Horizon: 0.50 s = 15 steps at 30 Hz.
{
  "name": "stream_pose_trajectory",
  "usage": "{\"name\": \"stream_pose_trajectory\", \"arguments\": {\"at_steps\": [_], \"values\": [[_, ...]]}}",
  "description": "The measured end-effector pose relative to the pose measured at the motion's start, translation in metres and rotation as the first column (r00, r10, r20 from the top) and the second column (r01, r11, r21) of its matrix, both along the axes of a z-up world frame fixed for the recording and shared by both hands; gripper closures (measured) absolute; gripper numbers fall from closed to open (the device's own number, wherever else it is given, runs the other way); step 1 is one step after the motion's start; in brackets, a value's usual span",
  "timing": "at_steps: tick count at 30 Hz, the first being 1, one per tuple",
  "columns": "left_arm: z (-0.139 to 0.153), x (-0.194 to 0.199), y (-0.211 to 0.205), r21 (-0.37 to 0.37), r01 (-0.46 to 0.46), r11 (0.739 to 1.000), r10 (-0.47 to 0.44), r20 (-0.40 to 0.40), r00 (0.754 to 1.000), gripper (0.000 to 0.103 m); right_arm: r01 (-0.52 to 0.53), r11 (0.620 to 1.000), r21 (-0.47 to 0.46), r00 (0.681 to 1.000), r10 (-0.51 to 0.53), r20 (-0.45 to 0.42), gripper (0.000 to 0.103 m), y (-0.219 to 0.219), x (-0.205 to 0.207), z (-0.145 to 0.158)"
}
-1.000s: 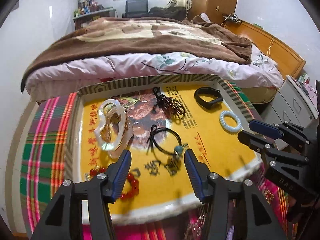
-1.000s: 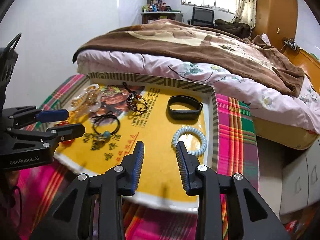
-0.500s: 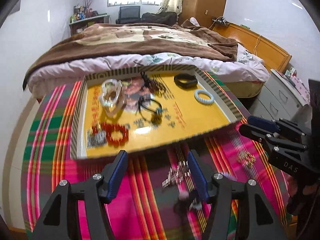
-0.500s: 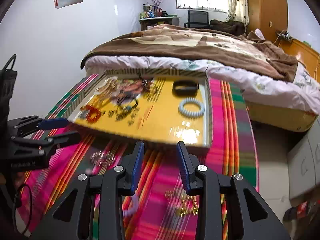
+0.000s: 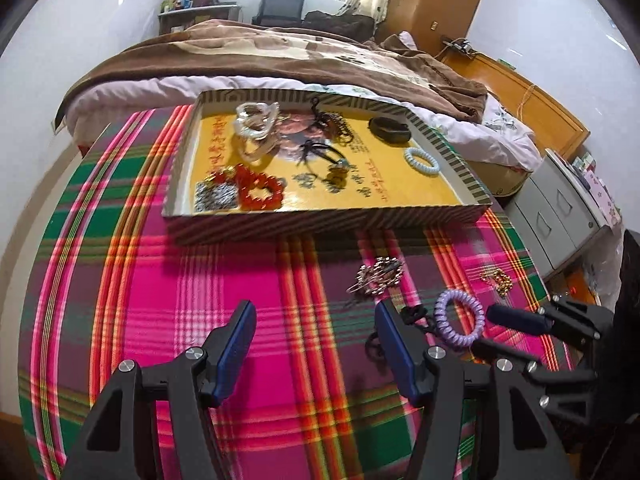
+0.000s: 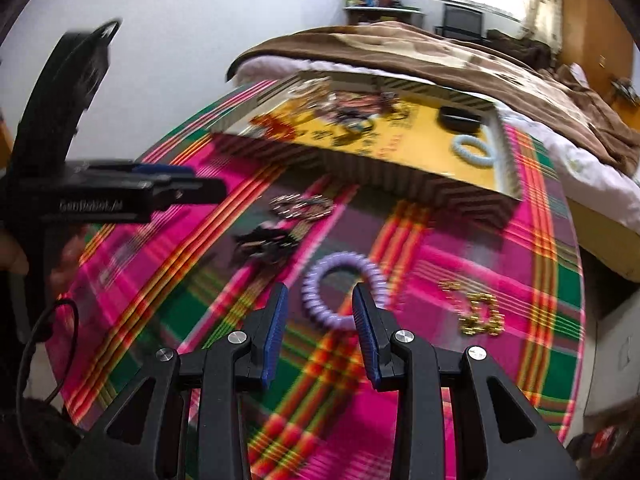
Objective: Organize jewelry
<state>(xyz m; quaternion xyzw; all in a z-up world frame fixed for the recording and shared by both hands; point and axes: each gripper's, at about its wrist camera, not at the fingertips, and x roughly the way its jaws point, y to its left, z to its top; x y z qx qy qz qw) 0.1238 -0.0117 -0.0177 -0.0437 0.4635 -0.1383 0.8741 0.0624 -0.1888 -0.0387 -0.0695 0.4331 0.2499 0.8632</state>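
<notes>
The purple coil band (image 6: 343, 290) lies flat on the plaid counter (image 6: 460, 240) just ahead of my right gripper (image 6: 320, 312), whose jaws stand released on either side of its near edge, not touching it. Left of it sit a black hair tie (image 6: 266, 242) and, farther ahead, a silver clip cluster (image 6: 300, 206); a gold chain (image 6: 480, 312) lies to the right. Beyond them the striped wall of the tray (image 5: 320, 220) crosses my path, holding a red bead bracelet (image 5: 260, 192), a pale blue coil (image 5: 422, 161) and a black band (image 5: 390, 129). My left gripper (image 5: 314, 344) hovers released over bare cloth, with nothing between its jaws.
</notes>
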Motion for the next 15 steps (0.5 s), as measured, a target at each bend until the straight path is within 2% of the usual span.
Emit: {"name": "stream_pose_trajectory", "arguments": {"at_steps": [6, 10, 11, 14, 15], "values": [[-0.003, -0.002, 0.007, -0.009, -0.011, 1.0, 0.011, -0.013, 1.0, 0.042, -0.012, 0.997, -0.074, 1.0, 0.011, -0.019, 0.069, 0.018, 0.004, -0.014], [-0.004, -0.002, 0.004, -0.013, 0.004, 1.0, -0.004, -0.017, 1.0, 0.041, 0.017, 0.997, -0.073, 1.0, -0.018, -0.016, 0.07, 0.017, 0.005, -0.016], [-0.004, -0.003, 0.002, -0.013, 0.008, 1.0, -0.009, -0.017, 1.0, 0.04, 0.025, 0.997, -0.074, 1.0, -0.026, -0.015, 0.073, 0.017, 0.004, -0.016], [-0.005, -0.001, -0.002, -0.019, 0.024, 1.0, -0.025, -0.02, 0.999, 0.039, 0.049, 0.996, -0.08, 0.999, -0.051, -0.018, 0.092, 0.014, 0.004, -0.015], [-0.005, -0.001, -0.004, -0.02, 0.03, 0.999, -0.03, -0.022, 0.999, 0.039, 0.055, 0.996, -0.075, 0.998, -0.057, -0.024, 0.093, 0.011, 0.004, -0.015]]}}
